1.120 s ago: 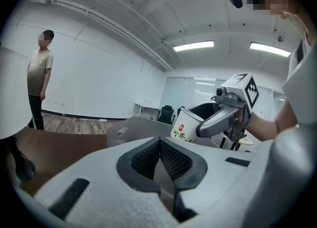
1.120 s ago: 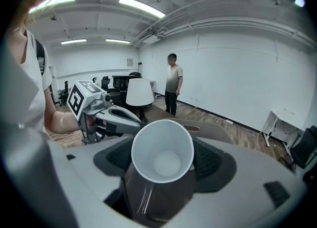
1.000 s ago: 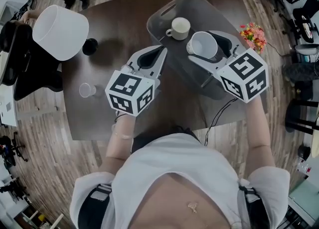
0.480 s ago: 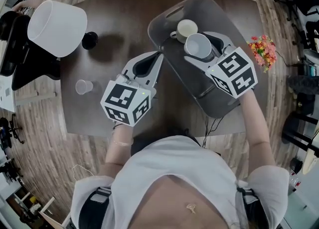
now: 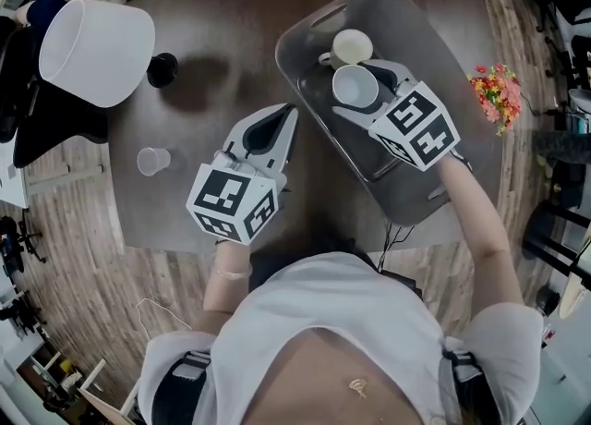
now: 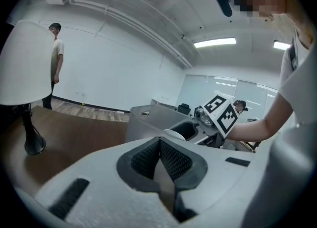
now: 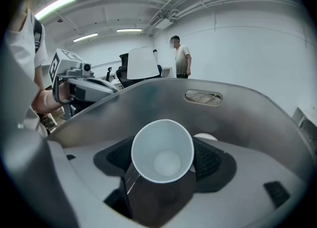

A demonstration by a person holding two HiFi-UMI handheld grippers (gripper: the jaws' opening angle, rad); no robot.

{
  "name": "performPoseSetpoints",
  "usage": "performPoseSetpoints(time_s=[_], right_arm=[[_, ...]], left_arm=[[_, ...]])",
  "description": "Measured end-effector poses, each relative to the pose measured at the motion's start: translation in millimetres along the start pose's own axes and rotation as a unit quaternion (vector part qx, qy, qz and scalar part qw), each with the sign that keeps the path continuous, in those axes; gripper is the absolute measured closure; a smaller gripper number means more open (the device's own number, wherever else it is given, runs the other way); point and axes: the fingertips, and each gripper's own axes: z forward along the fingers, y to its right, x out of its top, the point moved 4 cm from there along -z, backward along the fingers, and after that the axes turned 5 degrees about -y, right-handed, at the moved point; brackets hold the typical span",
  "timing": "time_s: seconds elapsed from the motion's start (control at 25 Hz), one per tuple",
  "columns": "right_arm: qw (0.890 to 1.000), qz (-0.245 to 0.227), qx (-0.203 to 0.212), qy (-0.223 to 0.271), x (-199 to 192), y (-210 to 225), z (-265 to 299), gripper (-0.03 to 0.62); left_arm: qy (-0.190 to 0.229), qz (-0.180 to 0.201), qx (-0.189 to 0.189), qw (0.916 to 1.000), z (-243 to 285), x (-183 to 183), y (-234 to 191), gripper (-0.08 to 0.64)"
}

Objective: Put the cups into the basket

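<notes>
A grey plastic basket (image 5: 407, 194) stands on the dark table at the right. A white mug (image 5: 352, 46) lies inside it at the far end. My right gripper (image 5: 362, 83) is over the basket's middle, shut on a white paper cup (image 5: 355, 88) with its mouth up; in the right gripper view the paper cup (image 7: 163, 145) sits between the dark pads, with the basket wall (image 7: 247, 115) behind. My left gripper (image 5: 287, 115) hovers over the table left of the basket, shut and empty. A clear plastic cup (image 5: 151, 161) stands on the table at the left.
A lamp with a white shade (image 5: 94, 51) and black base (image 5: 162, 69) stands at the table's far left. Artificial flowers (image 5: 497, 91) sit off the right edge. A person (image 7: 181, 57) stands in the background; office chairs are around.
My right gripper has carried the paper cup farther in over the basket, closer to the white mug. The left gripper has barely moved.
</notes>
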Motion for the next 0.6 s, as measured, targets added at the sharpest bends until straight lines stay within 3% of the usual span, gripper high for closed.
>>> performPoseSetpoints(time_s=[0.6], right_arm=[[0.999, -0.006, 0.008, -0.035, -33.5, -3.6, 62.3, 0.229]], left_arm=[[0.008, -0.032, -0.007, 0.9994, 6.1, -9.4, -13.4, 0.549]])
